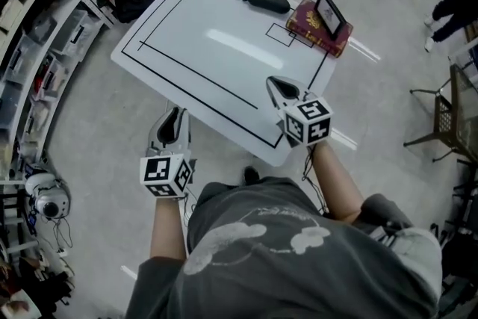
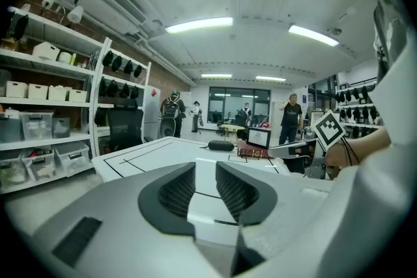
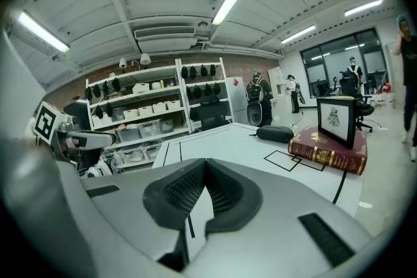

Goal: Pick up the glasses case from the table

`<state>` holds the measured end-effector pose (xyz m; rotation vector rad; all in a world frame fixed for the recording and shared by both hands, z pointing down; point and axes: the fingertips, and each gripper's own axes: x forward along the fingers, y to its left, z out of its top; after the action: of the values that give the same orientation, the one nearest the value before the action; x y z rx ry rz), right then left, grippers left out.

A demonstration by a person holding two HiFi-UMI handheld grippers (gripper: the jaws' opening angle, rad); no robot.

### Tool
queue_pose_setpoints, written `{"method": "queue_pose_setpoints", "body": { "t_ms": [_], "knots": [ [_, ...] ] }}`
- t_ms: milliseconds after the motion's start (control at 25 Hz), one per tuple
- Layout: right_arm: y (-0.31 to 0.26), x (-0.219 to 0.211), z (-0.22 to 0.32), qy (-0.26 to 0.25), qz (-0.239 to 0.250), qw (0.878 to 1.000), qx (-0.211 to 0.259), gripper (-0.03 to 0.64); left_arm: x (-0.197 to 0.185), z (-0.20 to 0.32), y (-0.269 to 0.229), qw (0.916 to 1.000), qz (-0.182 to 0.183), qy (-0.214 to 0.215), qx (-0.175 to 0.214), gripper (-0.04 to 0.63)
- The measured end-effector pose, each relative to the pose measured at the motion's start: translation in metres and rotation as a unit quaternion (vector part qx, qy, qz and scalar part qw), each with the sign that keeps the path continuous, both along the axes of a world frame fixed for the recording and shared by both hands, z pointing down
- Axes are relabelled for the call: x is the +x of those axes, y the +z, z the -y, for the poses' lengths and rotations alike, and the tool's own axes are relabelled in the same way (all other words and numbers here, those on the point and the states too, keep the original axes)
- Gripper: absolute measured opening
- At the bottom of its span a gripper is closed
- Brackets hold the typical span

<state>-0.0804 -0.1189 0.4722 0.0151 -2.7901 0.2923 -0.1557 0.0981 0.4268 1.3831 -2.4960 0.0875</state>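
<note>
Two hand-held grippers show in the head view at the near edge of a white table with black taped lines (image 1: 216, 48): the left gripper (image 1: 176, 113) hangs just off the table's near-left edge over the floor, and the right gripper (image 1: 275, 82) lies over the near-right part of the tabletop. The dark oval glasses case (image 1: 267, 1) lies flat at the far edge, well apart from both tools, just left of a dark red hardback book (image 1: 317, 32) that carries a small black-framed picture (image 1: 329, 13). In the left gripper view, the left gripper (image 2: 205, 169) has its ribbed pads slightly spread, with only bare tabletop showing through the narrow gap; the glasses case (image 2: 221, 145) sits far ahead on the table, beside the book (image 2: 253, 153). In the right gripper view, the right gripper (image 3: 205, 166) has its jaw tips pressed together with nothing pinched between them; the glasses case (image 3: 275, 133) lies ahead and to the right on the table, near the book (image 3: 329, 150) and the upright picture (image 3: 335, 120).
</note>
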Motion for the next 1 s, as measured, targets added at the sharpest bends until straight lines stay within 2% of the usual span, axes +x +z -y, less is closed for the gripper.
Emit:
{"method": "queue_pose_setpoints", "body": {
  "t_ms": [120, 240, 320, 480, 720, 1000],
  "knots": [
    [0.004, -0.002, 0.011, 0.014, -0.002, 1.0, -0.004, 0.0, -0.01, 0.017, 0.0, 0.9996, 0.003, 0.027, -0.004, 0.201],
    [0.011, -0.003, 0.021, 0.034, -0.008, 0.999, -0.007, 0.0, -0.017, 0.037, 0.005, 0.9969, 0.004, 0.076, -0.017, 0.334],
    [0.017, -0.004, 0.029, 0.053, -0.012, 0.998, -0.01, 0.0, -0.026, 0.051, 0.012, 0.9934, -0.005, 0.112, -0.025, 0.385],
    [0.025, -0.006, 0.049, 0.104, -0.021, 0.994, -0.009, 0.0, -0.054, 0.086, 0.027, 0.9824, -0.029, 0.181, -0.038, 0.423],
    [0.017, -0.011, 0.082, 0.206, -0.043, 0.978, -0.003, 0.0, -0.098, 0.151, 0.032, 0.9498, -0.036, 0.305, -0.057, 0.426],
    [0.004, -0.028, 0.11, 0.297, -0.05, 0.954, 0.013, 0.0, -0.138, 0.223, 0.032, 0.9074, -0.015, 0.414, -0.071, 0.426]
  ]
}}
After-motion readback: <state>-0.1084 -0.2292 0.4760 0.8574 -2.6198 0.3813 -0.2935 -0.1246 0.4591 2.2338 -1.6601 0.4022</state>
